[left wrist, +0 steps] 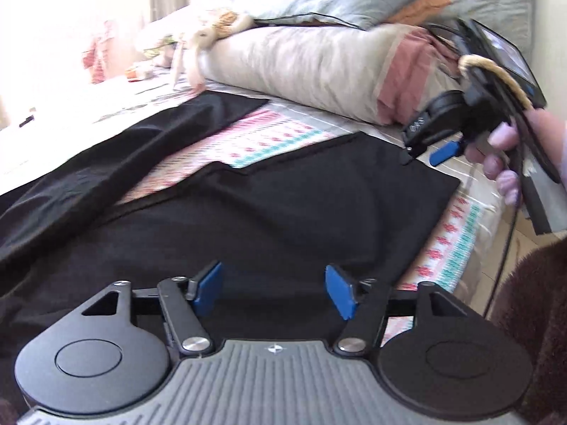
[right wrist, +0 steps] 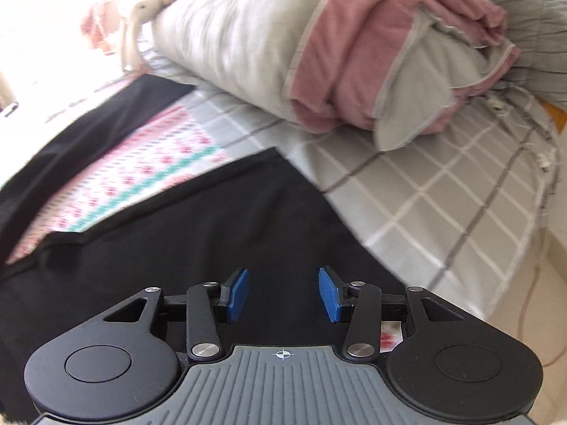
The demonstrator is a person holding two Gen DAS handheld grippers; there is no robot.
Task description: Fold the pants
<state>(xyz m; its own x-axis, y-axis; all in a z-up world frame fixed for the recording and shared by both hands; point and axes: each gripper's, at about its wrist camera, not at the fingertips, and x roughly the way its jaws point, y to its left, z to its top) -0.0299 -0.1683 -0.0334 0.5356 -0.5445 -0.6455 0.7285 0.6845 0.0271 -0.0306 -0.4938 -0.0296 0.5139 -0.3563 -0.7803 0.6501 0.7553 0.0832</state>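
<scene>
Left wrist view: left gripper [left wrist: 274, 290] hangs over the black pants [left wrist: 283, 205], jaws wide apart, blue pads clear of the cloth, nothing between them. Pants lie flat on the bed [left wrist: 457, 233], spread across a patterned sheet w/ pink and teal motifs. Two black panels show: a near, broad one under the gripper, its far edge running toward the rolled bedding [left wrist: 301, 63], and a narrower strip further left, w/ a wedge of sheet between them. Right gripper [left wrist: 430, 154] sits at the far right corner of the near panel, held by a hand [left wrist: 503, 156]; from this angle only one blue pad shows, so its opening can't be read here. It looks close to the corner; contact can't be told.

Right wrist view: right gripper [right wrist: 283, 292] is about half open, pads apart, no cloth pinched. Below it the same black panel [right wrist: 212, 219], its right edge slanting off toward the checked grey cover [right wrist: 443, 194]. Pink and grey bedding roll [right wrist: 354, 53] beyond, well apart from the pants.

Judgement: both grippers empty over laid-out cloth, so this reads as a release between folds, i.e. one fold set down, next not yet begun. Next move prob. calls for a fresh pinch at two points along one edge or corners of the near panel, both grippers closing on the cloth before lifting, then carrying it over evenly so the layers stay aligned.
</scene>
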